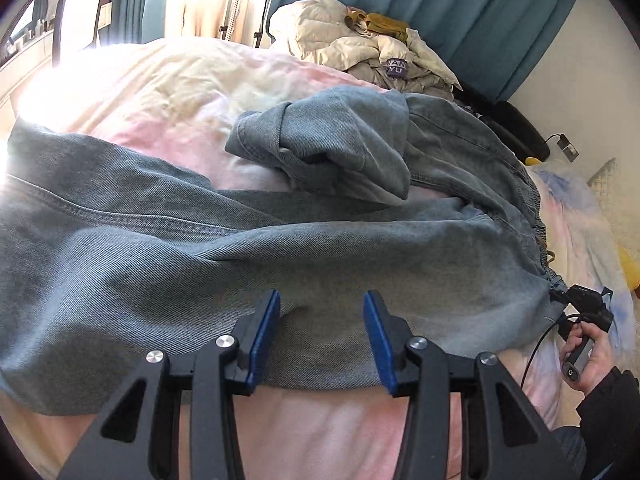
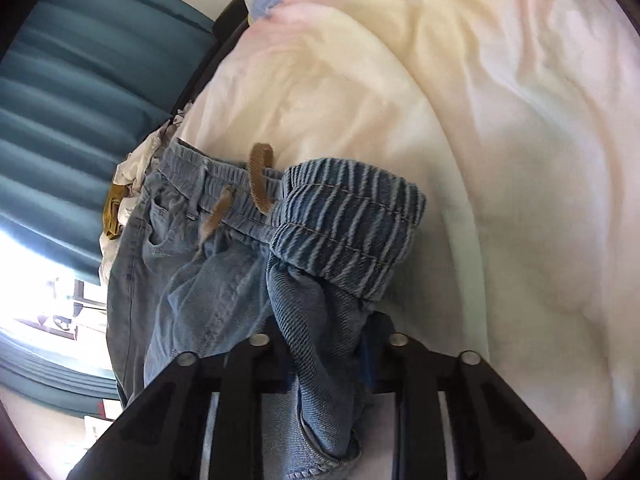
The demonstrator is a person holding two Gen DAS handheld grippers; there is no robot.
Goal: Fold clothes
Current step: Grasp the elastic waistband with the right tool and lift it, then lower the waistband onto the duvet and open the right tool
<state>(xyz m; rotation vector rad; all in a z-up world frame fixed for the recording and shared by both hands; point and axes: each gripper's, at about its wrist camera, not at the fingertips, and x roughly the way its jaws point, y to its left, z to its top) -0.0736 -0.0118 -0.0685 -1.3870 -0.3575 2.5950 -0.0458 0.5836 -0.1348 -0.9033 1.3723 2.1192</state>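
A pair of light blue jeans (image 1: pixel 248 256) lies spread across the pink and cream bed (image 1: pixel 168 92), one leg bunched up at the far side (image 1: pixel 344 140). My left gripper (image 1: pixel 320 304) is open, its blue pads just above the near leg, holding nothing. My right gripper (image 2: pixel 324 344) is shut on a bunch of denim at the elastic waistband (image 2: pixel 348 220), with a tan drawstring (image 2: pixel 258 180) beside it. The right gripper also shows in the left wrist view (image 1: pixel 580 308) at the waistband end, held by a hand.
A heap of cream clothes with a mustard item (image 1: pixel 360 44) lies at the bed's far side. Teal curtains (image 1: pixel 460 8) hang behind. A chair (image 1: pixel 78 16) stands at the far left. A yellow toy (image 1: pixel 630 272) lies at the right.
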